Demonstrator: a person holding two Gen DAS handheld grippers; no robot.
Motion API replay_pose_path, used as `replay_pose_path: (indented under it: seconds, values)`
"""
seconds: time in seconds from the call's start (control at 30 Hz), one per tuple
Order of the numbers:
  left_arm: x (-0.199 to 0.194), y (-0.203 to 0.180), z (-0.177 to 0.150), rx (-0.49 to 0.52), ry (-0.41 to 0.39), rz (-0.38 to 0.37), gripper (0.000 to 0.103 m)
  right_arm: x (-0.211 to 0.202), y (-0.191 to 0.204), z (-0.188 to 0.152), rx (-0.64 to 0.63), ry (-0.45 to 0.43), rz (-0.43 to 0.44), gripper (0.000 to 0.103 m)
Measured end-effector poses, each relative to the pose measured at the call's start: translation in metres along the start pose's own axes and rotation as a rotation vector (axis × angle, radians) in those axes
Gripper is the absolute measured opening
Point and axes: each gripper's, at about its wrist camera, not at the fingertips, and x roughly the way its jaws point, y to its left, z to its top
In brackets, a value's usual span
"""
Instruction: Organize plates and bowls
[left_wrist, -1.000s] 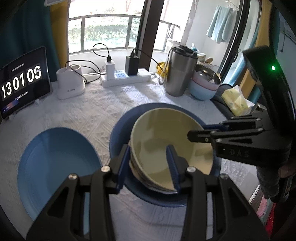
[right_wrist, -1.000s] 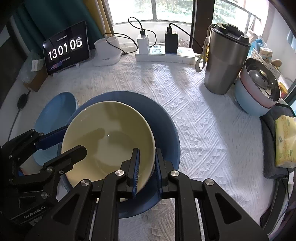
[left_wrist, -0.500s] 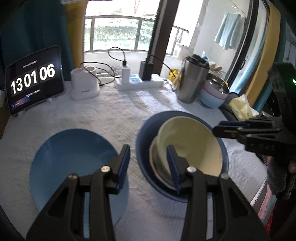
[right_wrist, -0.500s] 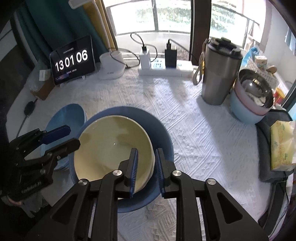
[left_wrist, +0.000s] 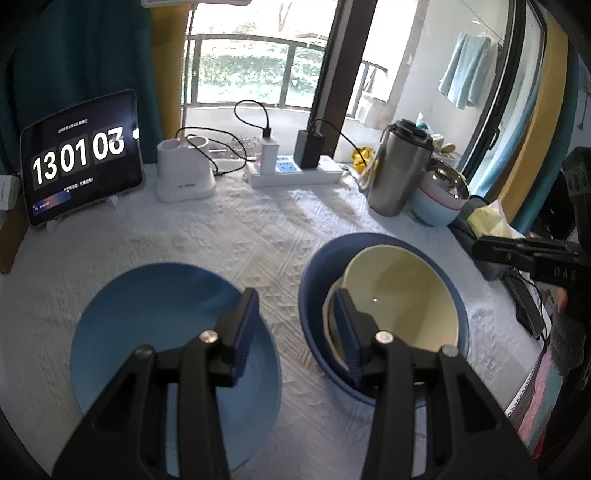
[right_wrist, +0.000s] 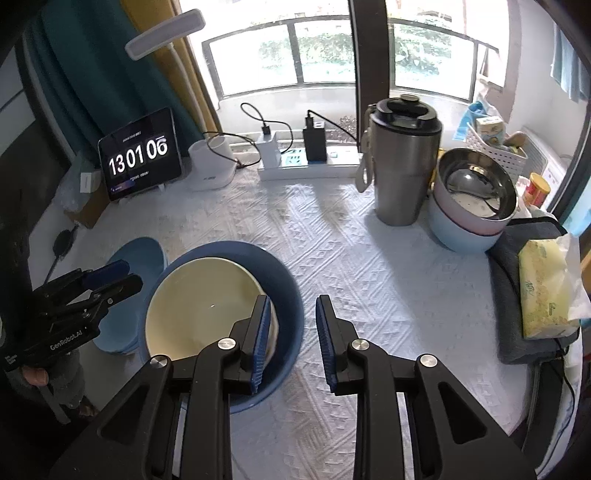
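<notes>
My claw (left_wrist: 295, 325) fills the bottom of the frame, its fingers spread apart with nothing between them. Under my left finger sits a light blue plate (left_wrist: 162, 306). Right of centre, a cream bowl (left_wrist: 402, 291) rests tilted inside a dark blue bowl (left_wrist: 314, 273). The other claw (left_wrist: 524, 254) enters from the right edge. A tablet (left_wrist: 81, 158) stands at upper left, a steel tumbler (left_wrist: 399, 173) at upper right.
</notes>
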Motion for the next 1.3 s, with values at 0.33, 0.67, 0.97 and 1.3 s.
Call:
replay_pose_path:
  seconds: [0.33,0.67,0.97,1.3]
  values:
    - [0.014,0.007,-0.005,-0.009,0.052,0.038,0.044,0.013,-0.014,-0.013,0.026,0.018,0.029,0.033]
    - [0.023,0.003,-0.011,0.018,0.108,0.042,0.044,0.037,-0.018,-0.025,0.038,0.054,0.066,0.035]
    - [0.034,-0.004,-0.013,0.051,0.142,0.052,0.045,0.051,-0.023,-0.034,0.071,0.077,0.089,0.036]
    - [0.041,-0.007,-0.011,0.078,0.148,0.091,0.045,0.055,-0.015,-0.036,0.082,0.048,0.007,0.037]
